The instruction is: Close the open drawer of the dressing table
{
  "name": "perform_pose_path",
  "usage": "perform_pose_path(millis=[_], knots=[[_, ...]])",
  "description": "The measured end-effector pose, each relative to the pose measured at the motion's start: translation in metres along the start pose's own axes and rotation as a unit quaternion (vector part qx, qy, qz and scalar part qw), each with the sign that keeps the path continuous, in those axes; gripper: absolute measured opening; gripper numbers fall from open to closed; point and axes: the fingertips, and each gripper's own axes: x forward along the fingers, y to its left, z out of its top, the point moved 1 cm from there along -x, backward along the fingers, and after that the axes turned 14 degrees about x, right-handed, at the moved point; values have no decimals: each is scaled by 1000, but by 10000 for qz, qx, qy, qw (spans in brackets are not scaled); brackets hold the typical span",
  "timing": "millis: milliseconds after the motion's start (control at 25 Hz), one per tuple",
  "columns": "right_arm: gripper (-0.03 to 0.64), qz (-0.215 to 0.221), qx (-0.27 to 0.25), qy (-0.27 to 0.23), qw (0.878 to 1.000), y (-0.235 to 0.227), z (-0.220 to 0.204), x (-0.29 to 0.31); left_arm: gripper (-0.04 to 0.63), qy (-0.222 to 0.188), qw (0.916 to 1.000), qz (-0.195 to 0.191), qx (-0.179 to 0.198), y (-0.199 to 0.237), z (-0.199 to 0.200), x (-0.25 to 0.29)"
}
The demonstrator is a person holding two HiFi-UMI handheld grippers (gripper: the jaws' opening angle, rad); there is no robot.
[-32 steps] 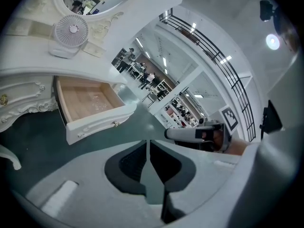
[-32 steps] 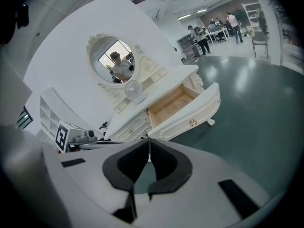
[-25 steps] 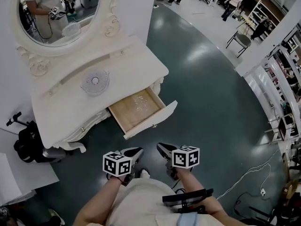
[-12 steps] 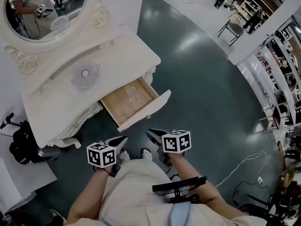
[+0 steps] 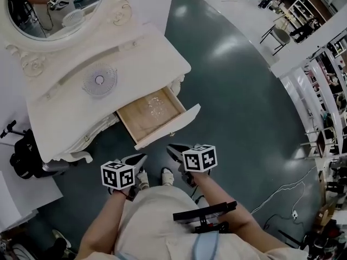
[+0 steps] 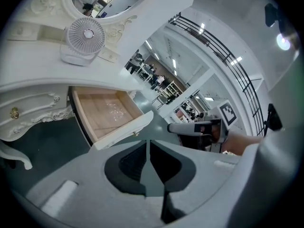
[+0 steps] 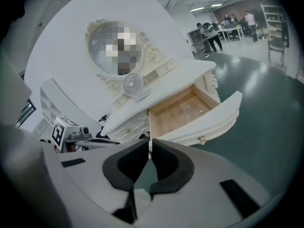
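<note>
The white dressing table [image 5: 135, 53] stands at the upper left of the head view. Its wooden drawer [image 5: 152, 114] is pulled out, and the white drawer front [image 5: 171, 126] faces me. My left gripper [image 5: 141, 157] is shut with nothing in it, a short way in front of the drawer's left end. My right gripper [image 5: 169, 147] is also shut and empty, just short of the drawer front. In the left gripper view the closed left gripper [image 6: 148, 142] points at the drawer [image 6: 107, 112]. From the right gripper [image 7: 150, 144] I see the drawer front [image 7: 211, 120] and its knob [image 7: 203, 140].
A small round fan [image 5: 99, 80] sits on the tabletop below the oval mirror [image 5: 54, 10]. A black bag [image 5: 24, 161] lies left of the table. A chair [image 5: 279, 37], shelving [image 5: 325, 107] and a white cable [image 5: 282, 194] are to the right on the dark floor.
Both grippers have moved a little closer to the drawer front, still shut. The drawer is as far out as before.
</note>
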Motion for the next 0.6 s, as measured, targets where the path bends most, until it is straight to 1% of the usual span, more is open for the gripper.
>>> perform_pose_path(millis=[200, 480, 520, 600], knots=[[18, -25, -192, -7, 9998, -4, 3, 4, 11, 3, 9999, 31, -123, 3, -5, 1], [20, -113, -197, 144, 9996, -19, 4, 12, 11, 25, 9997, 79, -220, 9, -8, 3], [29, -145, -218, 177, 9995, -22, 5, 13, 11, 33, 9997, 89, -230, 10, -9, 3], [84, -221, -301, 266, 9989, -27, 5, 16, 11, 47, 9996, 121, -246, 12, -10, 3]])
